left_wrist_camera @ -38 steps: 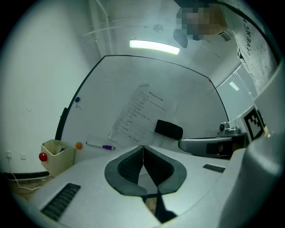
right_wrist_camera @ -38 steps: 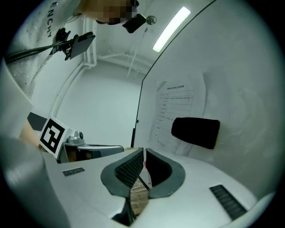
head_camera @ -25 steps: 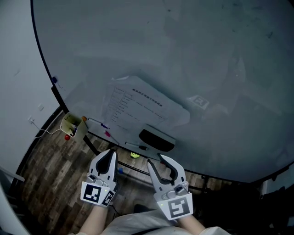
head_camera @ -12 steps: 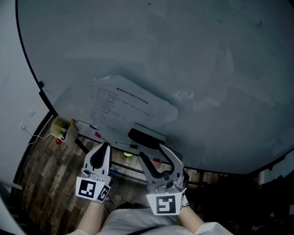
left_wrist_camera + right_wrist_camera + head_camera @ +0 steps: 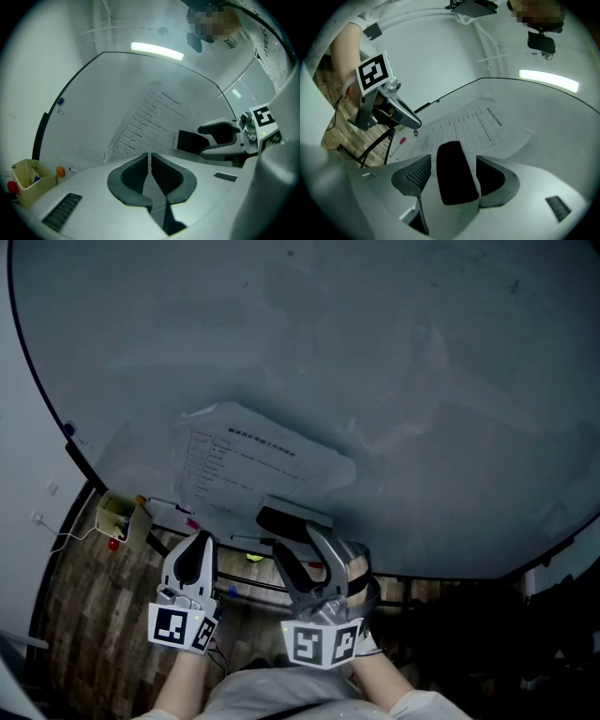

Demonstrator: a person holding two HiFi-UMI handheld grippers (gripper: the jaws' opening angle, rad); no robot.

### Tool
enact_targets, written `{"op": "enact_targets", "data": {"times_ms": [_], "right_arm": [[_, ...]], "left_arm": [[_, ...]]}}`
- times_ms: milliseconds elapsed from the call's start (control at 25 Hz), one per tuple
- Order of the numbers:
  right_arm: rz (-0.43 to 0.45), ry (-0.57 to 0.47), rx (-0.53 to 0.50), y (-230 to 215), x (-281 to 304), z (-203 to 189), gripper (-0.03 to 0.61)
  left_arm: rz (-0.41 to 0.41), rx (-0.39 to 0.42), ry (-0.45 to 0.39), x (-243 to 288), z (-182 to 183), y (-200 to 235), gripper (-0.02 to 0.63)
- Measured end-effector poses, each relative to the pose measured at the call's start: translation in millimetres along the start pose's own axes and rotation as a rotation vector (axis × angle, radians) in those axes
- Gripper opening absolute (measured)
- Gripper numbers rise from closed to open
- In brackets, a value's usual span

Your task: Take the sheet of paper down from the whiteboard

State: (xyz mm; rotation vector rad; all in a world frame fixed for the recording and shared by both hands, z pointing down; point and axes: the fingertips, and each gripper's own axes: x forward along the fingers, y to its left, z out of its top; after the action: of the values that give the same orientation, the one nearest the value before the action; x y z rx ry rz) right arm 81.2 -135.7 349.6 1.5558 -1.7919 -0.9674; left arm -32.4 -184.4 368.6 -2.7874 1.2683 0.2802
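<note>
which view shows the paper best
Head view: nearly the whole paper shows. Left gripper view: slanted, an edge behind the eraser. Right gripper view: the eraser covers its near part.

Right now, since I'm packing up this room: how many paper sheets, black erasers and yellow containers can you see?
Paper sheet: 1
Black eraser: 1
Yellow container: 1
Total: 3

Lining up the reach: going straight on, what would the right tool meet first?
Likely the black eraser on the whiteboard, dead ahead between the opening jaws of the right tool, ungripped; depth is unclear.
</note>
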Motion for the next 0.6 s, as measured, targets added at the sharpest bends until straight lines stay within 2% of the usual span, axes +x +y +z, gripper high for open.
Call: {"op": "enact_targets", "data": {"times_ms": [600], "right_arm": [[0.033, 0.157, -0.128, 4.2, 29.6, -13.1, 0.311]], "left_arm": [[0.009, -0.019, 0.017, 10.8, -5.6, 26.0, 0.032]]}}
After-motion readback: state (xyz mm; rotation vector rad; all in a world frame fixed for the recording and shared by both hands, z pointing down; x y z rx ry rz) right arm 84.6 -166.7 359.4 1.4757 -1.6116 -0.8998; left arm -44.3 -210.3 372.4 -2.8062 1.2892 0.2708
